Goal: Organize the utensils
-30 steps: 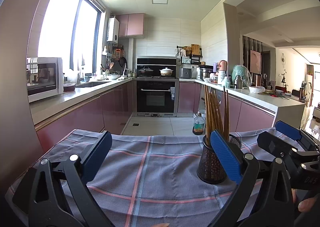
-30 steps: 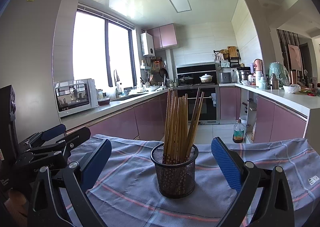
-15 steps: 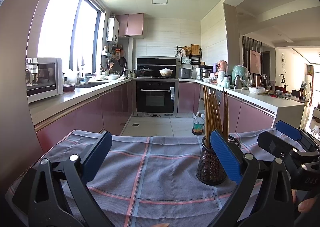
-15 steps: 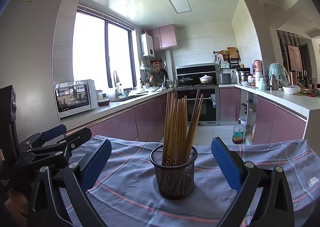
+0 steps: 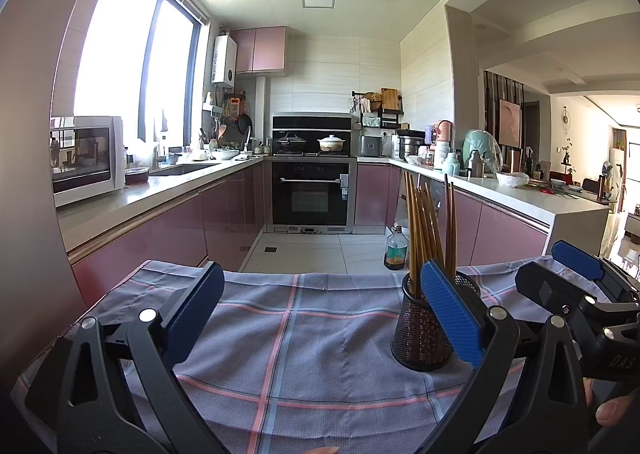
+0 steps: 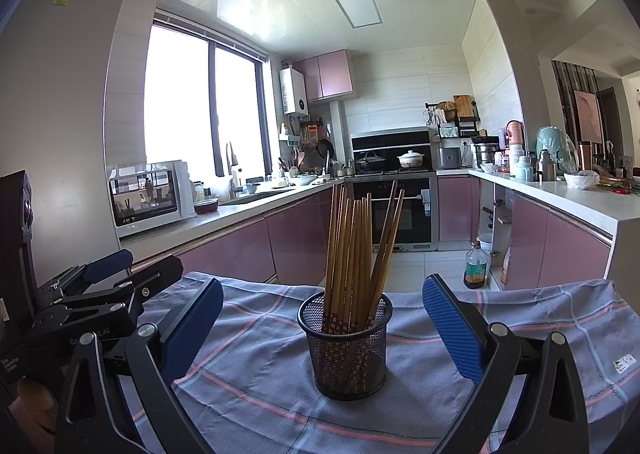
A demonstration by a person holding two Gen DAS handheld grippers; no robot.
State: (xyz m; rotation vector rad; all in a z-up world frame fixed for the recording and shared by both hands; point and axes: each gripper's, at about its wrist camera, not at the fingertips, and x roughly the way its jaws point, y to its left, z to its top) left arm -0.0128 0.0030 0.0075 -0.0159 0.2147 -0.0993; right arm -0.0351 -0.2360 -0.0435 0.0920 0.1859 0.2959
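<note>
Chopsticks [image 6: 354, 254] upright in black mesh holder [image 6: 347, 350], bunched and fanned, standing on grey checked cloth [image 6: 256, 386] with pink and blue lines. Right gripper [image 6: 323, 330] spread wide, holder between its blue pads, untouched. Left gripper [image 5: 322, 318] likewise spread over bare cloth, holder just behind its right-hand pad; kitchen counters [image 6: 240, 214] beyond.

One mesh holder [image 6: 347, 350], about a dozen chopsticks [image 6: 352, 250]
</note>
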